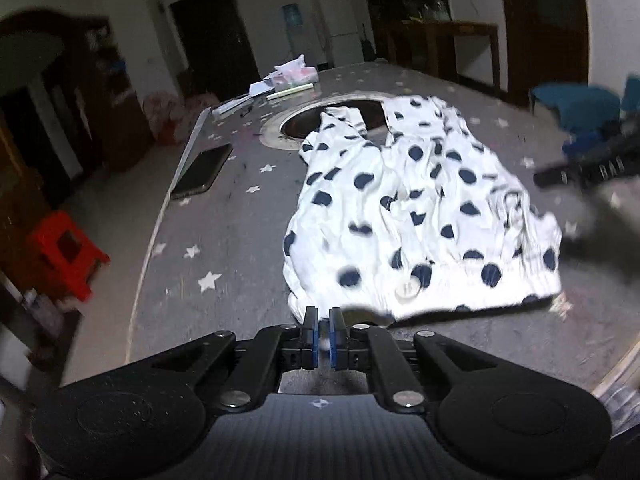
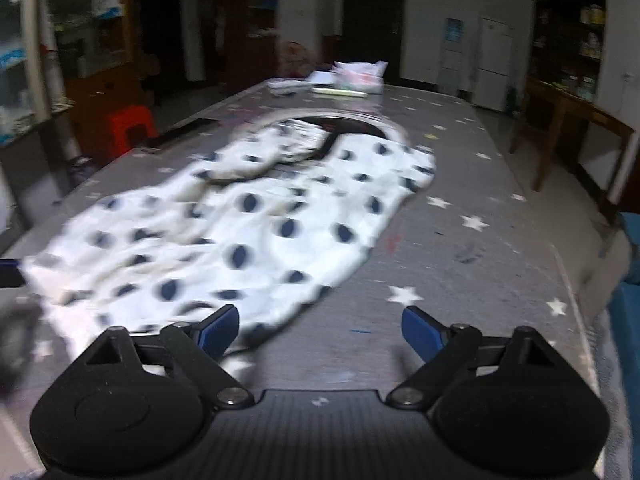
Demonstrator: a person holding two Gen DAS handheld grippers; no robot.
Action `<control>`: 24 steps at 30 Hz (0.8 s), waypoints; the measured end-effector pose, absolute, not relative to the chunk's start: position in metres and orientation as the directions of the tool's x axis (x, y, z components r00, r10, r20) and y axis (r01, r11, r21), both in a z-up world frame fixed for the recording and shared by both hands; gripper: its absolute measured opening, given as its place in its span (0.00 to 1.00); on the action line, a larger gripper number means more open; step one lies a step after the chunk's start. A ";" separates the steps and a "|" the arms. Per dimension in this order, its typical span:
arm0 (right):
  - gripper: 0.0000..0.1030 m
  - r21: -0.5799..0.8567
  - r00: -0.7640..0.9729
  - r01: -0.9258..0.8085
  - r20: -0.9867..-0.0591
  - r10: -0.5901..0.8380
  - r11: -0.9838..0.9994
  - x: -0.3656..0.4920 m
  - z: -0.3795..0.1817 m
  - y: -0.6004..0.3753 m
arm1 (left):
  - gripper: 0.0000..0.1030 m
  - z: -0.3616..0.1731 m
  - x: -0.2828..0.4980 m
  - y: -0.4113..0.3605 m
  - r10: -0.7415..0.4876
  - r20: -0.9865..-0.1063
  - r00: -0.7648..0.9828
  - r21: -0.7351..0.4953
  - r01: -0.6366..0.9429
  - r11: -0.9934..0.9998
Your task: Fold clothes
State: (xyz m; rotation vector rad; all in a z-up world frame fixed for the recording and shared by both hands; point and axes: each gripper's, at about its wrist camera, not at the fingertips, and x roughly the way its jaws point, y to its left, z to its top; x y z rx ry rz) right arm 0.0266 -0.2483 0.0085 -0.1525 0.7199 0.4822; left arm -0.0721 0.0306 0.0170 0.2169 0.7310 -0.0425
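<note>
White navy-dotted crumpled garment (image 1: 420,208) lies mid grey star-print table (image 1: 224,216), far end over round metal-rimmed hole (image 1: 280,128).
L gripper (image 1: 324,334): pads nearly pressed together; whether pinching near hem, cannot tell, cloth edge just beside tips.
R gripper (image 2: 320,330): spread wide, holds nothing, near garment's near-right edge.
Advice: get full hem bite both sides, lift evenly. Black phone (image 1: 202,172) well apart at left.

The garment (image 1: 420,200) lies crumpled on the desk (image 1: 224,248), its far end over the round recess (image 1: 296,124) in the desk. A phone (image 1: 202,172) lies left of it near the desk edge. Papers and a bag (image 1: 294,74) sit at the far end.
</note>
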 end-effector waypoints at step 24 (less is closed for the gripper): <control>0.11 0.525 0.280 -0.602 -0.567 0.774 0.602 -0.013 0.021 -0.241 | 0.33 0.026 -0.059 0.039 -0.061 -0.612 0.789 0.081 0.139 0.987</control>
